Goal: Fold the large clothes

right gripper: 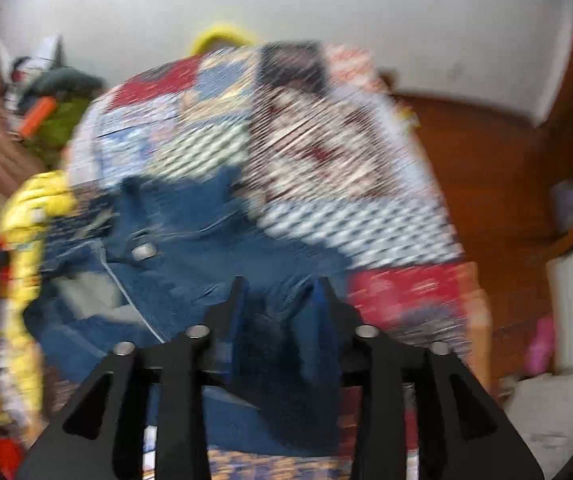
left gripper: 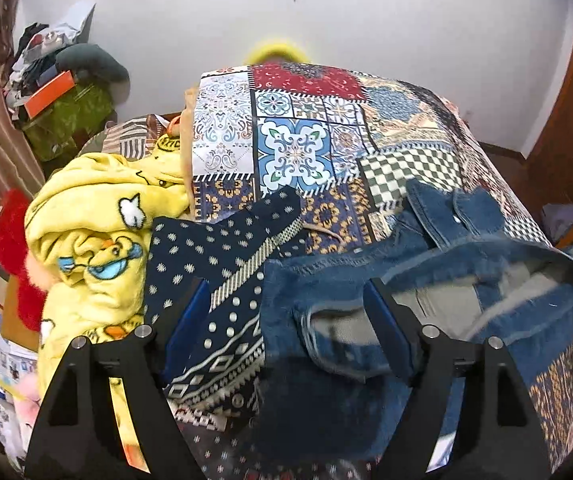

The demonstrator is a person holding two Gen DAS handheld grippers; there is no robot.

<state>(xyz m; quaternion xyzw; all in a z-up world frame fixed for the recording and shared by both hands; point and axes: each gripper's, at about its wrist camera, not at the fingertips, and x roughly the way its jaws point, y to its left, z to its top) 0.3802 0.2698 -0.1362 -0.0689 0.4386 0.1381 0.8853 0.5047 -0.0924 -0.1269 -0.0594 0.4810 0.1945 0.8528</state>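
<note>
A blue denim garment (left gripper: 366,300) lies bunched on the bed's patchwork cover (left gripper: 294,136), its grey lining showing. My left gripper (left gripper: 286,292) is open, its fingers spread wide over the denim's left part and a navy dotted garment (left gripper: 222,248). In the right wrist view, which is motion-blurred, the denim (right gripper: 190,232) with a metal button lies ahead. My right gripper (right gripper: 278,284) has its fingers partly closed with denim folds between them; the blur hides whether they pinch the cloth.
A yellow cartoon blanket (left gripper: 98,224) is heaped at the bed's left. A cluttered pile with an orange box (left gripper: 46,92) stands by the curtain at far left. A brown wooden door (left gripper: 566,128) and floor (right gripper: 486,184) lie to the right. A white wall is behind.
</note>
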